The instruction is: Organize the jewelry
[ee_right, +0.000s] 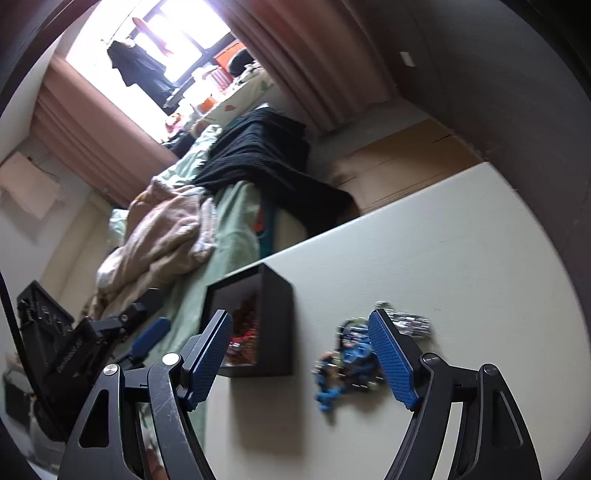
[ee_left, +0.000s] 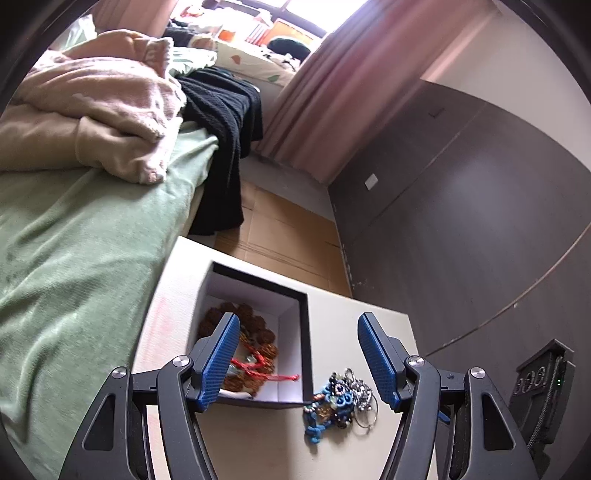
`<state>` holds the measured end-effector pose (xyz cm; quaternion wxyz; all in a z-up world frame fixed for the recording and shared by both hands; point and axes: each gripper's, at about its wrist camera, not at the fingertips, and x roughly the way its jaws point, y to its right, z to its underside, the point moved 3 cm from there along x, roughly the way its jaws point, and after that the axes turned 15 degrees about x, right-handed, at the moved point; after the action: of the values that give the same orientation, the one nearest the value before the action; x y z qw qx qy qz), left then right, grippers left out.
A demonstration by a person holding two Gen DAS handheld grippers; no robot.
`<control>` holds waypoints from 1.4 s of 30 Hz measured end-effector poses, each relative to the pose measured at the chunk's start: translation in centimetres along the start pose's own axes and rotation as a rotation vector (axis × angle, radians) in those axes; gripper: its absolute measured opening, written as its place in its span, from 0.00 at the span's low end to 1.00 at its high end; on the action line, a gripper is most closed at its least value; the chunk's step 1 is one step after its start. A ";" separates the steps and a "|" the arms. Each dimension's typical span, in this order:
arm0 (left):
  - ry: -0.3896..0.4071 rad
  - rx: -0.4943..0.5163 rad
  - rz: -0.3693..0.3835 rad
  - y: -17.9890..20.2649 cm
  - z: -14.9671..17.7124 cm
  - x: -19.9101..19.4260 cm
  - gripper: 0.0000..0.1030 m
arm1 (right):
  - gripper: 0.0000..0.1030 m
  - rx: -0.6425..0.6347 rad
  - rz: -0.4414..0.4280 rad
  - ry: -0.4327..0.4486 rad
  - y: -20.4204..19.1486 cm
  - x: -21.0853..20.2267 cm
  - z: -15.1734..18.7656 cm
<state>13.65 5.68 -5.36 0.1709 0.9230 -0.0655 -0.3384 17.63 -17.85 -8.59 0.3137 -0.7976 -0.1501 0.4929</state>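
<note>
One black square box (ee_left: 303,332) of beads near the white worktop's (ee_left: 369,332) far edge; one tangled jewelry heap (ee_left: 338,402) beside it; two claws, left claw (ee_left: 295,360) and right claw (ee_right: 301,356), both spread apart, empty.

Bed w/ green sheet (ee_left: 85,236) just beside the white table (ee_left: 347,325). Pink-beige blanket (ee_left: 92,107) bunched on top, black knit throw (ee_left: 225,122) draped over the bed's edge toward the wood floor (ee_left: 284,236). Pink curtains (ee_left: 332,85) hang by a bright window (ee_right: 177,33). Dark wardrobe doors (ee_left: 480,206) on the right; black garment (ee_right: 136,66) hangs at the window.
</note>
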 end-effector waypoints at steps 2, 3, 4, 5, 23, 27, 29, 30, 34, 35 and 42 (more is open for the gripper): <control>-0.011 0.011 0.007 1.0 0.4 0.4 0.65 | 0.74 0.008 0.033 0.005 0.9 -1.0 0.0; -0.014 0.016 0.009 1.4 0.6 0.6 0.65 | 0.74 0.008 0.041 0.006 1.2 -1.3 0.0; -0.019 0.025 0.014 2.0 0.8 0.8 0.65 | 0.74 0.004 0.053 0.009 1.5 -2.0 -0.2; -0.024 0.036 0.019 2.6 1.0 1.1 0.65 | 0.74 0.000 0.059 0.014 1.6 -2.3 -0.4; -0.088 0.191 -0.017 8.5 4.4 3.2 0.85 | 1.00 0.069 0.145 0.123 6.4 -9.1 -3.2; -0.107 0.223 -0.026 9.2 5.2 3.4 0.85 | 1.00 0.097 0.142 0.132 7.5 -10.0 -3.4; -0.123 0.241 -0.024 9.6 5.6 3.5 0.85 | 1.00 0.093 0.149 0.128 7.8 -10.2 -3.3; -0.131 0.245 -0.026 9.7 5.8 3.5 0.85 | 1.00 0.090 0.155 0.127 7.9 -10.3 -3.3; -0.152 0.263 -0.022 10.1 6.5 3.7 0.85 | 1.00 0.090 0.179 0.133 8.8 -10.7 -3.2; -0.166 0.276 -0.030 10.2 6.8 4.0 0.85 | 1.00 0.090 0.188 0.138 9.0 -10.8 -3.3; -0.253 0.309 -0.057 10.2 8.2 6.1 0.61 | 1.00 0.103 0.208 0.145 9.6 -10.7 -3.4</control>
<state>12.96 -7.47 -11.19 0.0079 0.8899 -0.1114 -0.4422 14.93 -32.18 -6.29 0.3113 -0.8252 -0.0180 0.4710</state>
